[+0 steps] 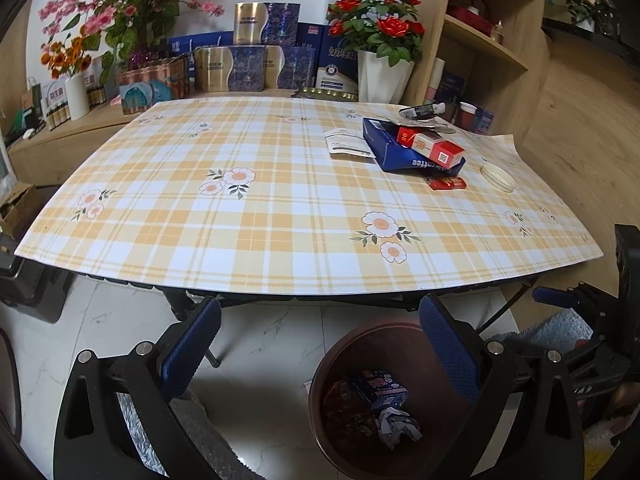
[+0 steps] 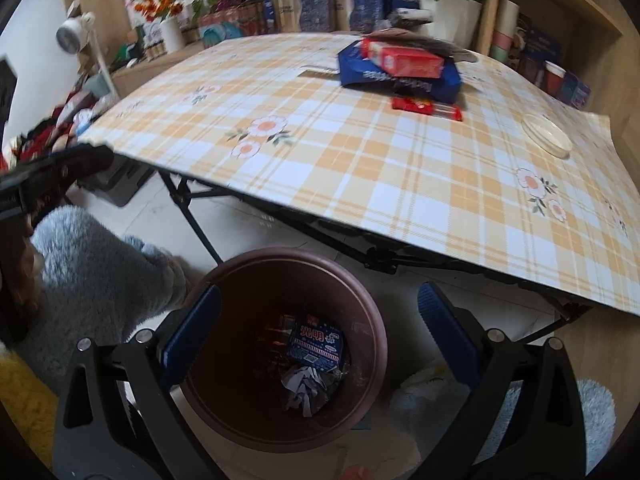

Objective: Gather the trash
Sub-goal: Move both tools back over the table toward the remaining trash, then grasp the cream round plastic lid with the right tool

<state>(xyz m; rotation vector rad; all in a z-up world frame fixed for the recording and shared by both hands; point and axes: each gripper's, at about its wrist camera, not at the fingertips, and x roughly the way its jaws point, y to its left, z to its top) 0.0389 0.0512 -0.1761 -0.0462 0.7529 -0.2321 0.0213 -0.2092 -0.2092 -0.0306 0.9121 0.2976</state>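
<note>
Right gripper (image 2: 318, 334) hangs over the brown bin (image 2: 368, 320), jaws spread wide, nothing between them. In the bin: a blue carton (image 2: 318, 344) on top, a crumpled paper wad (image 2: 306, 390) below it. Left gripper (image 1: 320, 350) also released and empty, held over the floor just in front of the table edge. On the checked tablecloth (image 1: 240, 216) remain a blue box (image 1: 404, 156) with a red pack (image 1: 430, 145) on top, a small red wrapper (image 1: 446, 183) just beside it, and a clear lid (image 1: 497, 177).
</note>
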